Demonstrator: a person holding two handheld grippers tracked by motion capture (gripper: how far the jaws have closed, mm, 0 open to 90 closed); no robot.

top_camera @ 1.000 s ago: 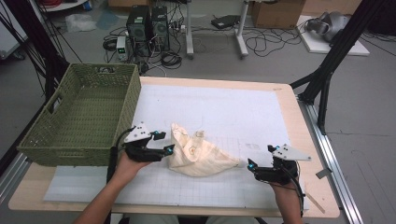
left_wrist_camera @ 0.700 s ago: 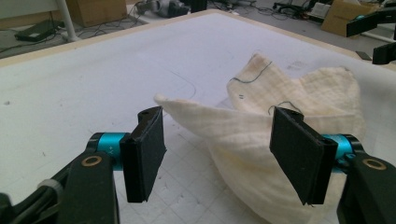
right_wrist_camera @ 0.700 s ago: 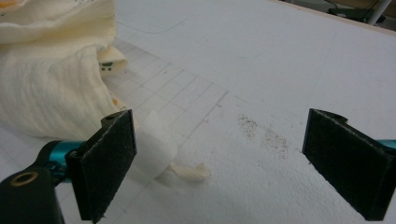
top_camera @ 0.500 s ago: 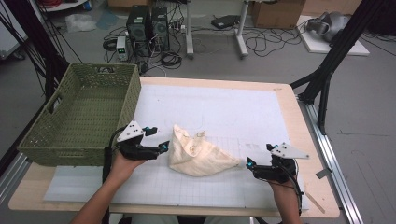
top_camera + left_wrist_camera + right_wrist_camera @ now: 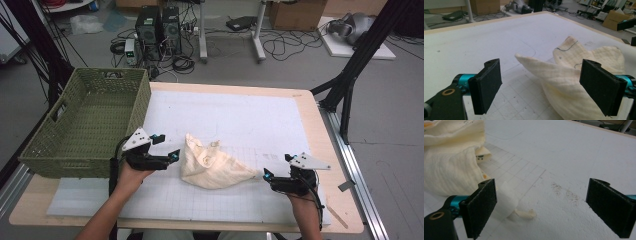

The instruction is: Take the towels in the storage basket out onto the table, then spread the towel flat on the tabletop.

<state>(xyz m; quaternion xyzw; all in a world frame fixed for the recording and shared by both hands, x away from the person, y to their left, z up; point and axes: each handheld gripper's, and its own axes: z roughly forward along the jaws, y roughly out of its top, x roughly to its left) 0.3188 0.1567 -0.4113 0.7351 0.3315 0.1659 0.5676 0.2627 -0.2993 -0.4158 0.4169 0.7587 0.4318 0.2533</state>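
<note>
Cream gauze cloth (image 5: 212,165) lying crumpled on the white gridded mat (image 5: 240,120), between both grippers, apart from each. Left gripper (image 5: 165,148): jaws wide apart, just opened, nothing pinched; a raised fold of cloth standing just ahead of the pads (image 5: 487,86). Right gripper (image 5: 266,175): jaws wide apart, empty; small white tag (image 5: 507,200) lying beside one pad. To re-grip: approach low and level, slide one pad under a free corner, close fully on a single layer. Avoid bunched middle folds. Green woven basket (image 5: 85,125) farther back at the left, probably the destination; lift cloth clear of its rim before release.
</note>
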